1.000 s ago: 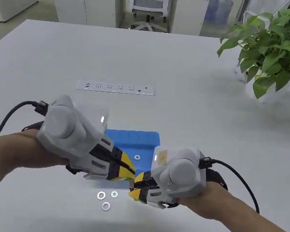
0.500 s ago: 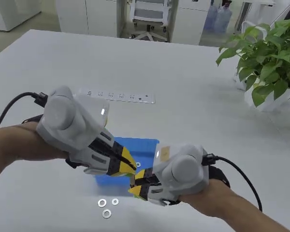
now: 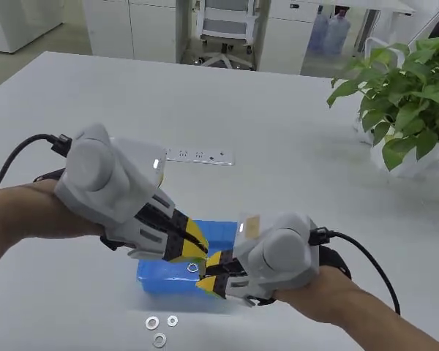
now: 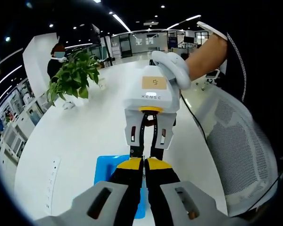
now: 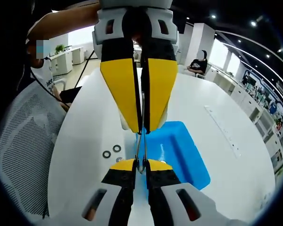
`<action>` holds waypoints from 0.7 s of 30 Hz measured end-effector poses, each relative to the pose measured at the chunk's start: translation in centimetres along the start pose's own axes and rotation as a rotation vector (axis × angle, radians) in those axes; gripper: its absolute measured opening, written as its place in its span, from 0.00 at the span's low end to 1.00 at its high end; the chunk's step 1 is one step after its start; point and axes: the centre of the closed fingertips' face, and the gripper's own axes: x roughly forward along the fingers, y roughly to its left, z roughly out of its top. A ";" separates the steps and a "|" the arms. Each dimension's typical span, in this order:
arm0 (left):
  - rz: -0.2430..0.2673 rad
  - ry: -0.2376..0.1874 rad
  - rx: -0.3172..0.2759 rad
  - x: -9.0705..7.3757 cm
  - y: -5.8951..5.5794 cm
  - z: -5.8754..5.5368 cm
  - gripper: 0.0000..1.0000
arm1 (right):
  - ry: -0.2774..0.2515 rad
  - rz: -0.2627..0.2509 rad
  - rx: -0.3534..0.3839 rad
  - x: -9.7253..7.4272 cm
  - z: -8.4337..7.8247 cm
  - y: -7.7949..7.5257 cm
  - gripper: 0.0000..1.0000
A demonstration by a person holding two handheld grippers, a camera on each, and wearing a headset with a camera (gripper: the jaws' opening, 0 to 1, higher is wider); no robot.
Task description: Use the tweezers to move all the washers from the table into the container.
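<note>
In the head view the two grippers meet tip to tip above the blue container [image 3: 157, 276], which lies on the white desk [image 3: 278, 168]. The left gripper [image 3: 196, 247] comes in from the upper left and the right gripper [image 3: 211, 269] from the lower right. One washer [image 3: 192, 268] seems to lie inside the container, just beside the tips. Three more washers [image 3: 152, 322] sit on the desk near the container's front edge, close together. They are small, flat, silvery rings, thin enough that they will likely be awkward to pinch off a smooth surface.

In the left gripper view its own jaws are together at the bottom. The right gripper [image 4: 145, 151] faces it, with its fingers reaching down to them. The container [image 4: 104, 172] lies below and to the left.

In the right gripper view the tweezers [image 5: 140, 136], a thin bright strip of metal, run from between the left gripper's yellow jaws into the right gripper's own jaws. Both grippers appear clamped on the tweezers. Two washers [image 5: 106, 154] show clearly beside the container, and a third is half hidden.

This looks like a handover or re-seating of the tweezers, not a pick. Next, one gripper should let go and the other should keep the tweezers with their points free. It should then lower them to the nearest washer on the desk.
</note>
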 end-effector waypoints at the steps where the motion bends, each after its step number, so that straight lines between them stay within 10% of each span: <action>1: 0.001 0.000 0.003 0.0 0.2 0.0 0.06 | -0.001 -0.001 0.001 0.0 0.0 -0.2 0.10; 21: 0.013 0.017 -0.003 1.7 3.2 -2.2 0.06 | 0.016 0.009 0.016 2.1 -1.7 -3.0 0.10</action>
